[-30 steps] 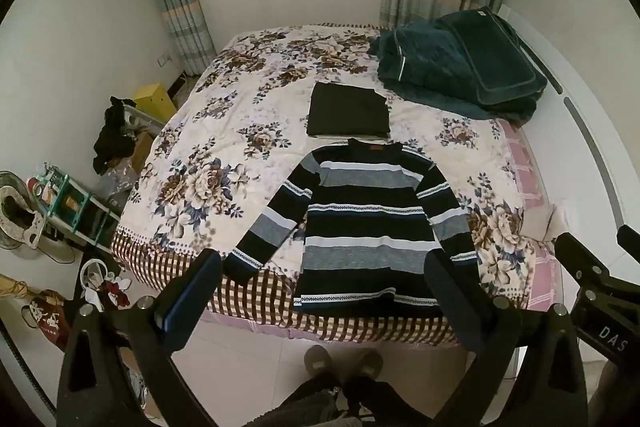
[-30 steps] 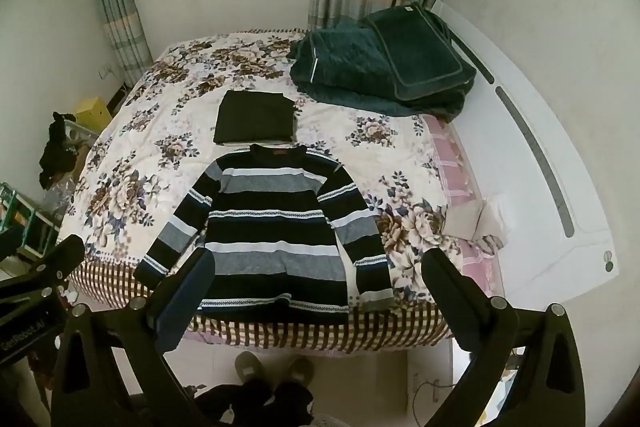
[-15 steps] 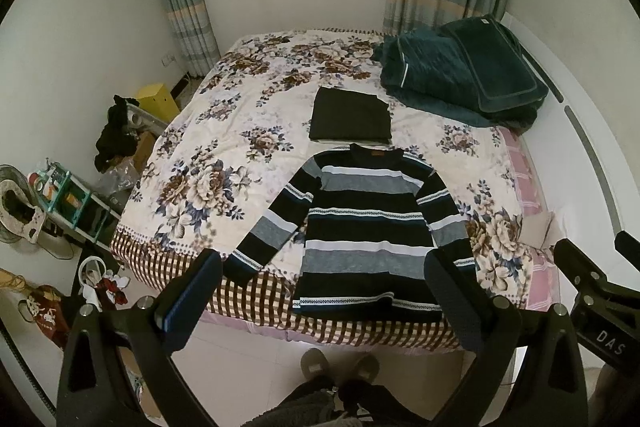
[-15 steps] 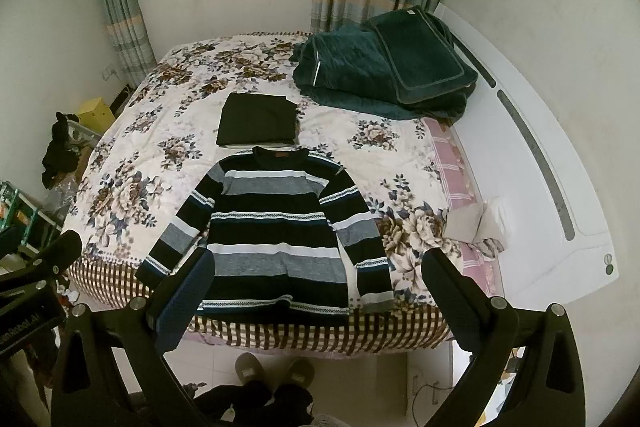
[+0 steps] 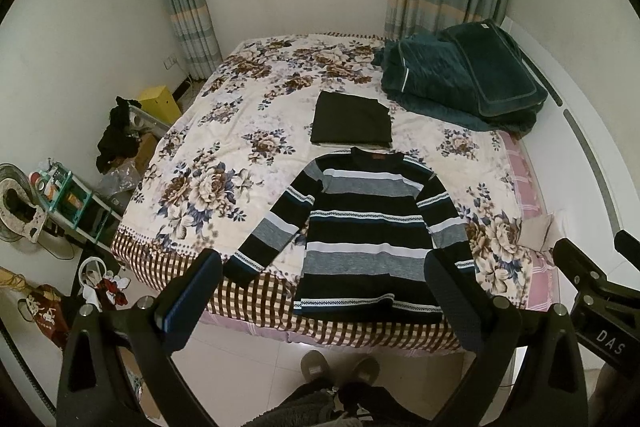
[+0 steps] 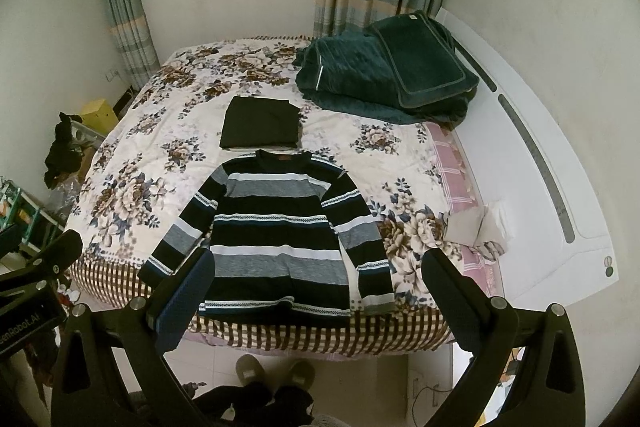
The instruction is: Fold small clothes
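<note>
A striped sweater (image 5: 368, 231), in black, grey and white bands, lies flat with both sleeves spread at the near edge of a floral bed (image 5: 224, 155); it also shows in the right wrist view (image 6: 276, 231). A folded dark garment (image 5: 351, 123) lies just beyond its collar and shows in the right wrist view (image 6: 260, 123) too. My left gripper (image 5: 320, 291) is open and empty, held above the floor in front of the bed. My right gripper (image 6: 316, 287) is open and empty at the same height.
A heap of dark green quilts (image 5: 460, 83) fills the bed's far right corner. A white headboard ledge (image 6: 540, 187) runs along the right. Clutter, a shelf rack (image 5: 76, 203) and a yellow box (image 5: 160, 103) stand on the floor at the left. The person's slippers (image 5: 340, 371) stand below.
Both views have shifted slightly, with the bed sitting a little lower in frame. The sweater and folded garment have not moved. Both grippers stay open.
</note>
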`<action>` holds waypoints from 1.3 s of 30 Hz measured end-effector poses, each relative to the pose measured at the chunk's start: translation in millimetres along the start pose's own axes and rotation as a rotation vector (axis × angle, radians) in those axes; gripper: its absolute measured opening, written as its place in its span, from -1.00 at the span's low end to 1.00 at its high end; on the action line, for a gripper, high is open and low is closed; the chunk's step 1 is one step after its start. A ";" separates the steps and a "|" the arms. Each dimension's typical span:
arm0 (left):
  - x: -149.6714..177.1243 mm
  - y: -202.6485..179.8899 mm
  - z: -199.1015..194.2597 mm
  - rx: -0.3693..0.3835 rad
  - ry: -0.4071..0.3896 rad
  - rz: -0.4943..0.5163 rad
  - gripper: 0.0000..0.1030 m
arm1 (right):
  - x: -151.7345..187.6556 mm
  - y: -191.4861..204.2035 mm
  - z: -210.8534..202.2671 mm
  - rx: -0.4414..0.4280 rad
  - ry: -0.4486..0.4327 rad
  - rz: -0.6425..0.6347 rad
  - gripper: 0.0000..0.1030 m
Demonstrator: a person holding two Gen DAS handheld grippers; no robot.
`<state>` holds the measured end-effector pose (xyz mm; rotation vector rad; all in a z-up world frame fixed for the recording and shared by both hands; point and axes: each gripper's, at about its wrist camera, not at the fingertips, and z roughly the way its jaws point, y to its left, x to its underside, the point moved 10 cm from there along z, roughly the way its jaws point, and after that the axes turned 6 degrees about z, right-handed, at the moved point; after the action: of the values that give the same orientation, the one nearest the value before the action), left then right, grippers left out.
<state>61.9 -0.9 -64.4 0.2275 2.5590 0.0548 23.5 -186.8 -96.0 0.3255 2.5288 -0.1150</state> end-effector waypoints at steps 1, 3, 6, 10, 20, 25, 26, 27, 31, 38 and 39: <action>0.2 0.0 0.1 0.001 -0.001 0.000 1.00 | -0.2 -0.1 -0.3 0.001 -0.001 0.001 1.00; -2.1 0.2 -0.7 0.003 -0.001 0.000 1.00 | -0.2 0.0 -1.1 -0.001 -0.002 0.001 1.00; -3.9 1.6 -2.3 0.003 -0.003 -0.003 1.00 | 0.1 -0.2 -2.2 -0.001 -0.003 0.001 1.00; -1.3 0.9 -2.1 0.002 -0.006 -0.003 1.00 | 1.3 0.0 -2.6 -0.001 -0.005 0.001 1.00; -4.1 0.7 -4.0 0.005 -0.006 -0.004 1.00 | -1.5 2.4 -2.9 -0.003 -0.009 0.001 1.00; -4.5 0.8 -4.7 0.007 -0.008 -0.004 1.00 | -1.4 2.6 -3.2 -0.002 -0.011 0.000 1.00; -2.9 0.8 -4.6 0.007 -0.009 -0.005 1.00 | -1.5 2.6 -3.0 -0.001 -0.012 0.000 1.00; -5.5 0.3 -5.6 0.008 -0.010 -0.007 1.00 | -1.5 2.9 -3.0 -0.001 -0.012 0.001 1.00; -3.6 0.8 -5.1 0.007 -0.011 -0.005 1.00 | -1.8 3.9 -3.0 -0.001 -0.014 0.001 1.00; -2.9 0.4 -6.3 0.008 -0.013 -0.006 1.00 | -2.2 5.9 -2.6 0.000 -0.015 0.001 1.00; -1.4 0.8 -5.6 0.006 -0.015 -0.005 1.00 | -1.7 6.3 -3.3 -0.001 -0.015 0.000 1.00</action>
<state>60.2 -0.3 -58.9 0.2228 2.5450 0.0432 24.7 -180.5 -92.5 0.3227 2.5138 -0.1154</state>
